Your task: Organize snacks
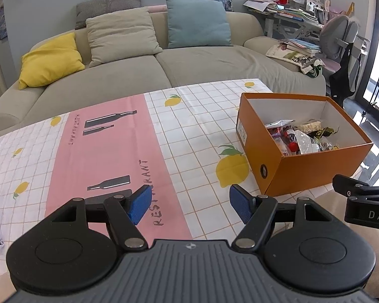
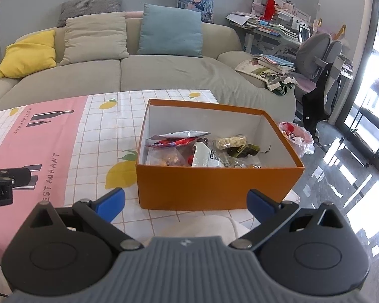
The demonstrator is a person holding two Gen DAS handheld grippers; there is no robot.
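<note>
Left gripper (image 1: 188, 208): blue pads spread wide, nothing between them, hovering over the pink panel of the tablecloth (image 1: 108, 156) at the near edge of the table. The cloth shows a white grid with lemon prints on either side of the pink panel.

Right of centre: orange box (image 2: 214, 186), lid off, white inside, resting on the cloth near the table's right edge. The snacks (image 2: 202, 149) lie inside it, heaped against the near wall; the far half of the floor is bare. Contents, left to right: a clear bag with brownish pieces, a red-and-blue wrapper under a silver foil packet, a white packet with dark print, a clear pack of pale round pieces, a dark green-and-black wrapper. Further small items beneath cannot be made out.

Right gripper (image 2: 185, 204): pads likewise released and apart, empty, just short of the box's near wall.

Far right, beyond the box on the floor: a crumpled plastic bag (image 2: 297, 136) with red inside.

Far side: beige sofa (image 1: 164, 70) with cushions.
</note>
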